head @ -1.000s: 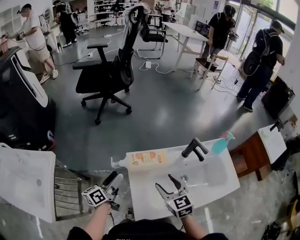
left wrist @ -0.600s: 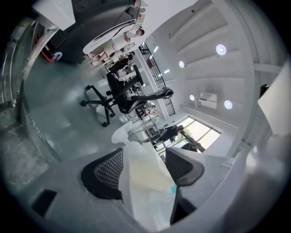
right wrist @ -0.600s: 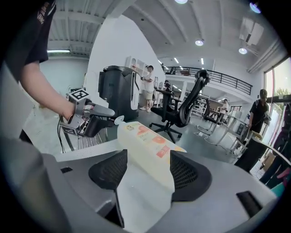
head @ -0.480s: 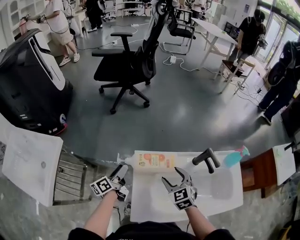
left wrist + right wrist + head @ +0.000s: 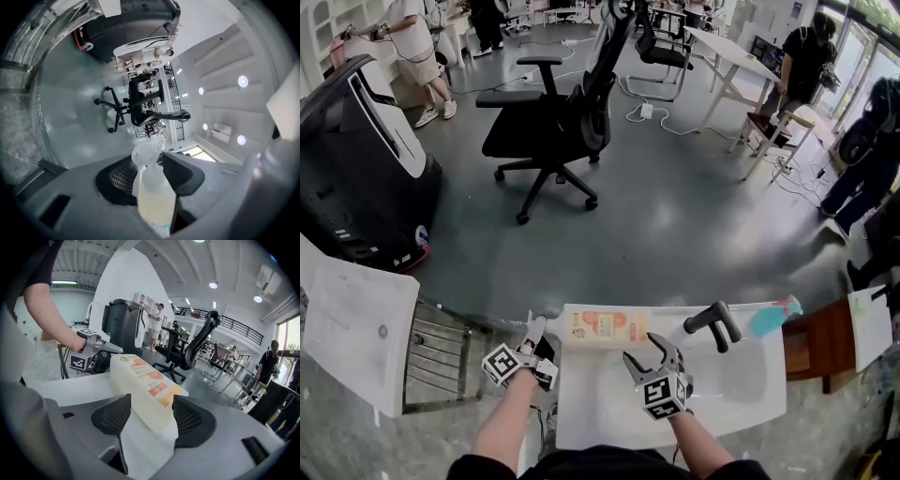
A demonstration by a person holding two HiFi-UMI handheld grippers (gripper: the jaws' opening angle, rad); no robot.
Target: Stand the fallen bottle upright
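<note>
The fallen bottle (image 5: 605,326) is seen on its side at the white tabletop's (image 5: 741,380) far edge. Its neck, obscured in the head view, is shown in the left gripper view pinched by the left hand-held gripper (image 5: 534,330), whose jaws have just been closing. The right hand-held gripper (image 5: 654,349), just opened wide, is spread around the base end.

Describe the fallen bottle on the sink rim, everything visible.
The translucent white plastic bottle with an orange printed label lies on its side along the back rim of the white sink, with its clear cap towards the person's left. Its contents look pale cream. The left hand-held gripper, jaws just closing, has the neck between its pads and seems to touch it. The right hand-held gripper, jaws just opened wide, frames the base end without clear contact.
</note>
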